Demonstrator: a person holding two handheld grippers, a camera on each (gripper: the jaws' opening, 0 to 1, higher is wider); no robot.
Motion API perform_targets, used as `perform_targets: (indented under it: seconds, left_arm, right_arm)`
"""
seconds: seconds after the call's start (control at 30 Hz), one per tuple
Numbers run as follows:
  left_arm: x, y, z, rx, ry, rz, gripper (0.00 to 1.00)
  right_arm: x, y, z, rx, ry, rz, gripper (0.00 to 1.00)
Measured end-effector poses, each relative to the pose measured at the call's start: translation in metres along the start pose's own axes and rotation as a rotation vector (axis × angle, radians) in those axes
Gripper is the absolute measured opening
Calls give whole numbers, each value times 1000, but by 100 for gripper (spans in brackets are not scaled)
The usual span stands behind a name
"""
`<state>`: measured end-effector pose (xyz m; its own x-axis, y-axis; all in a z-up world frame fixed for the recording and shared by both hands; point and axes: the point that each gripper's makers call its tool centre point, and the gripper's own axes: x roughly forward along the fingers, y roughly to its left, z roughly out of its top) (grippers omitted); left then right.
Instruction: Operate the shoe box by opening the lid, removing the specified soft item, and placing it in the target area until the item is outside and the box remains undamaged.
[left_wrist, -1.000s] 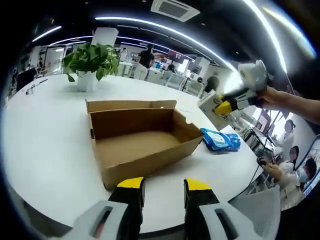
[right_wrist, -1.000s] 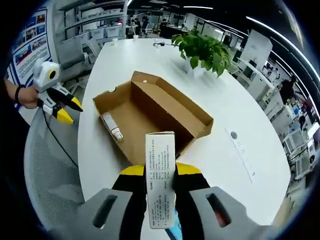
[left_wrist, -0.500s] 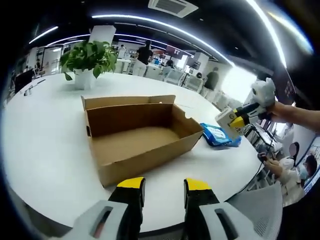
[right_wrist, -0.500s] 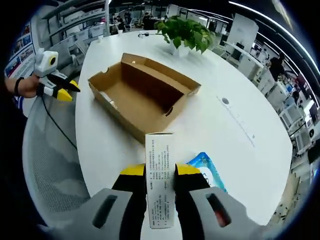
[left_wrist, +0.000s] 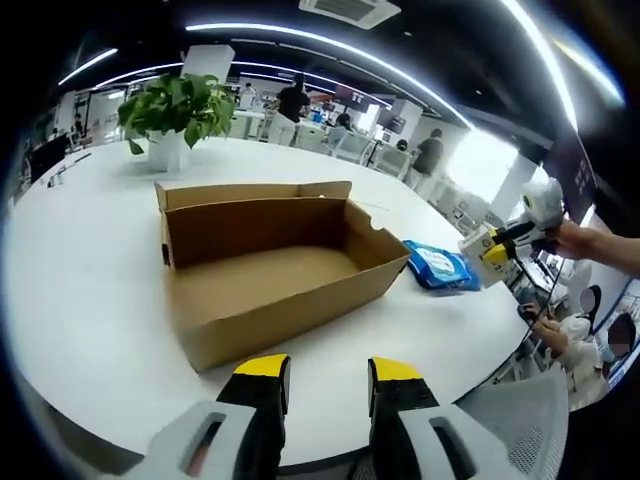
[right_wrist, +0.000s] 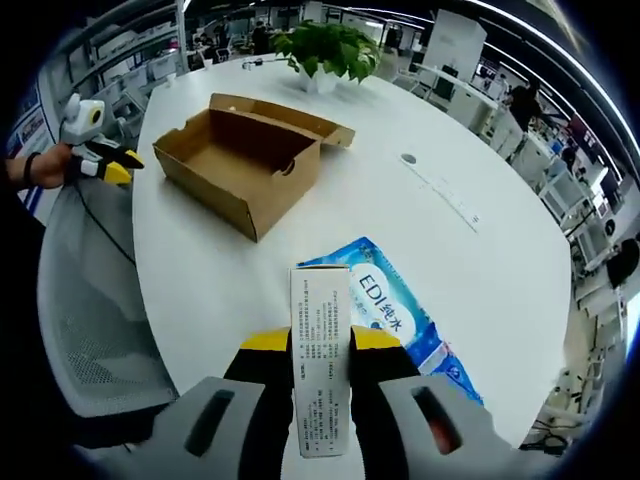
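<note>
Right claw (right_wrist: 320, 340) clamps carton (right_wrist: 320, 370); left claw (left_wrist: 330, 368) apparently empty.

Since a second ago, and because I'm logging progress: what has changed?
The right gripper, clamped on the white carton throughout, has carried it away from the open shoe box and now holds it over the blue wipes pack. Box, pack and the open left gripper stayed put.

A potted plant (left_wrist: 172, 112) stands at the far side of your white worktop (left_wrist: 80, 270). Beside the worktop's edge you have a grey mesh chair (right_wrist: 95, 330). Ceiling light strips (left_wrist: 300, 45) curve overhead.
</note>
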<state>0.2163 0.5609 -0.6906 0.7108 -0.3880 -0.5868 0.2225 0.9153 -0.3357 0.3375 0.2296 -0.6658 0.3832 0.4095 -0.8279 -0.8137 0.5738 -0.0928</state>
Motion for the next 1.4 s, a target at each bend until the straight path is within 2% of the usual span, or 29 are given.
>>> perform_targets:
  seconds: [0.1, 0.37, 0.8, 0.9, 1.07, 1.3, 1.4]
  left_arm:
    - [3, -5, 1, 2, 3, -1, 31]
    - [12, -17, 3, 5, 9, 2, 31]
    - [13, -24, 1, -9, 6, 31, 31]
    - [11, -23, 0, -14, 3, 43, 31]
    - [7, -21, -1, -29, -5, 65, 31]
    - [-1, -18, -2, -48, -18, 100, 31]
    - [-5, -15, -3, -58, -21, 116, 31]
  right_arm:
    - [-6, -12, -12, 17, 6, -14, 18]
    - [-18, -40, -26, 40, 5, -36, 18]
    - [-23, -80, -28, 23, 17, -55, 18]
    - [-21, -92, -26, -4, 28, -59, 18]
    - [-13, -114, -24, -113, 87, -72, 18]
    - [1, -134, -31, -258, 170, -71, 18]
    - [6, -136, -36, -326, 205, -66, 18]
